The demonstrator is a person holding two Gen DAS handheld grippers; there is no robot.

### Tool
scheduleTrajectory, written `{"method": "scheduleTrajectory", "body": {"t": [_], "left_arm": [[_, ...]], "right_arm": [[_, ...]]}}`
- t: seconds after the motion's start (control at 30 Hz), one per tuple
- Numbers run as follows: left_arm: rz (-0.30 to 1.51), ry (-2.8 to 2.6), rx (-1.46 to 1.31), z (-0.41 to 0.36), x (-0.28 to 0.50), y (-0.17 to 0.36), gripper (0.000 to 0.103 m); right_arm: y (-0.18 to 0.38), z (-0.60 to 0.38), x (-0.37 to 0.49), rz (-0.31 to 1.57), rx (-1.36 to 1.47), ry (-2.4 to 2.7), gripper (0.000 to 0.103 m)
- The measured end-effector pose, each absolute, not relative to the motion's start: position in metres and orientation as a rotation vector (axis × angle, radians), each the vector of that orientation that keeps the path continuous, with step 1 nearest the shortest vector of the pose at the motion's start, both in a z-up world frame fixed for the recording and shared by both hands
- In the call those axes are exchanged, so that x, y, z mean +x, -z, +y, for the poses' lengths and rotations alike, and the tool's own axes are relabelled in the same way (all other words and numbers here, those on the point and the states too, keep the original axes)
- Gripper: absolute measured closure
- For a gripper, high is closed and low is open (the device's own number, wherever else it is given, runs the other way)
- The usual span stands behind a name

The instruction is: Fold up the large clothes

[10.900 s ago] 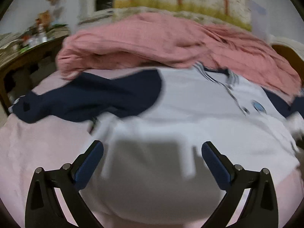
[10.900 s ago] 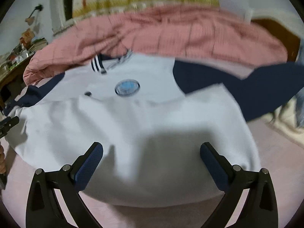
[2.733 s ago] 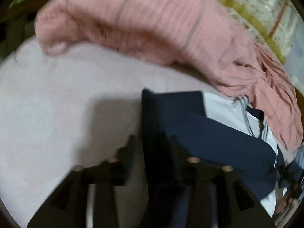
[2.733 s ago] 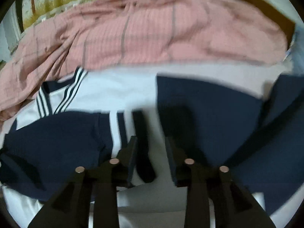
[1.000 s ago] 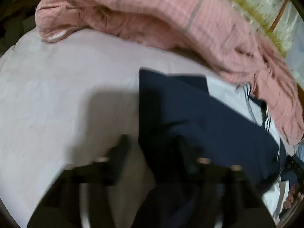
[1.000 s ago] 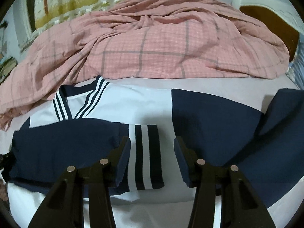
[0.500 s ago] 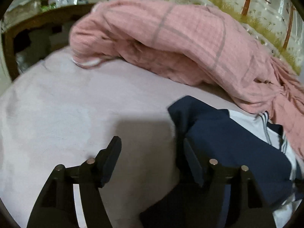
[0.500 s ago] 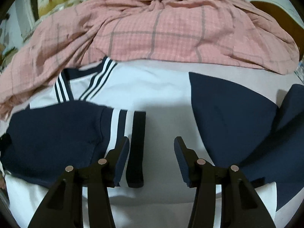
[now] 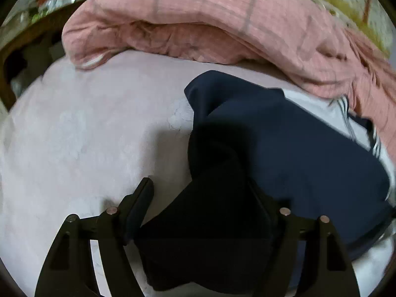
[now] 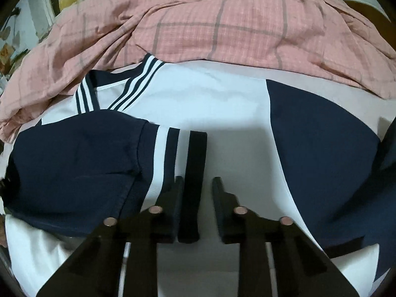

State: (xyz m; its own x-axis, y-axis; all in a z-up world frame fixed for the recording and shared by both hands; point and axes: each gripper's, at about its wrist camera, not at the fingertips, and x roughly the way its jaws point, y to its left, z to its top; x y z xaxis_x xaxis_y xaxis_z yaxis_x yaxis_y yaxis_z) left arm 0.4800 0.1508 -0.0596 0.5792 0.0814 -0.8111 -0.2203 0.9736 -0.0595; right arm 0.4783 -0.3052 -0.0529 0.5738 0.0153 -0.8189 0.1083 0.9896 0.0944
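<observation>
left tool [image 9: 200, 195]: tilted down, spread over navy sleeve [image 9: 284, 148] | right tool [image 10: 196, 185]: tilted down, narrowing, nothing gripped beside striped cuff [image 10: 173, 163]

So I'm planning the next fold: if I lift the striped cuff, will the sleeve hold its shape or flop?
Probably flop: the sleeve lies limp and creased on the shirt. The ribbed cuff looks a bit firmer and may stay flat. It seems light, and unlikely to slip on the pads.
</observation>
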Motion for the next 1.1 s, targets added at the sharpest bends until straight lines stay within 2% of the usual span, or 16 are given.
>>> {"method": "scheduleTrajectory", "body": {"t": [0.07,0.13,0.3,0.43,0.7,0.83,0.9,0.97,1.03,1.1], "left_arm": [[0.936,-0.184,-0.153,0.151,0.480,0.061,0.027],[0.918,-0.188,-0.137,0.149,0.478,0.057,0.027],[0.719,-0.163,-0.051,0.122,0.455,0.007,0.028],[0.669,-0.084,-0.078,0.111,0.443,-0.019,0.025],[0.653,-0.034,-0.020,0.084,0.445,-0.013,0.022],[0.742,-0.018,-0.068,0.091,0.462,0.011,0.021],[0.805,-0.024,-0.109,0.100,0.472,0.029,0.021],[0.869,-0.036,-0.151,0.107,0.481,0.045,0.022],[0.895,-0.031,-0.202,0.115,0.484,0.050,0.022],[0.851,-0.049,-0.207,0.117,0.475,0.043,0.023]], "right_arm": [[0.053,-0.306,0.477,0.954,0.145,0.059,0.096],[0.051,-0.306,0.477,0.949,0.141,0.073,0.098],[0.025,-0.318,0.465,0.857,0.109,0.222,0.100],[0.010,-0.343,0.456,0.826,0.188,0.222,0.100],[0.005,-0.358,0.453,0.820,0.240,0.236,0.100],[0.014,-0.360,0.457,0.852,0.248,0.243,0.099],[0.008,-0.364,0.452,0.818,0.298,0.218,0.091],[0.000,-0.366,0.447,0.791,0.310,0.199,0.058],[-0.006,-0.365,0.443,0.760,0.286,0.224,0.041],[-0.010,-0.365,0.442,0.757,0.258,0.261,0.041]]}}
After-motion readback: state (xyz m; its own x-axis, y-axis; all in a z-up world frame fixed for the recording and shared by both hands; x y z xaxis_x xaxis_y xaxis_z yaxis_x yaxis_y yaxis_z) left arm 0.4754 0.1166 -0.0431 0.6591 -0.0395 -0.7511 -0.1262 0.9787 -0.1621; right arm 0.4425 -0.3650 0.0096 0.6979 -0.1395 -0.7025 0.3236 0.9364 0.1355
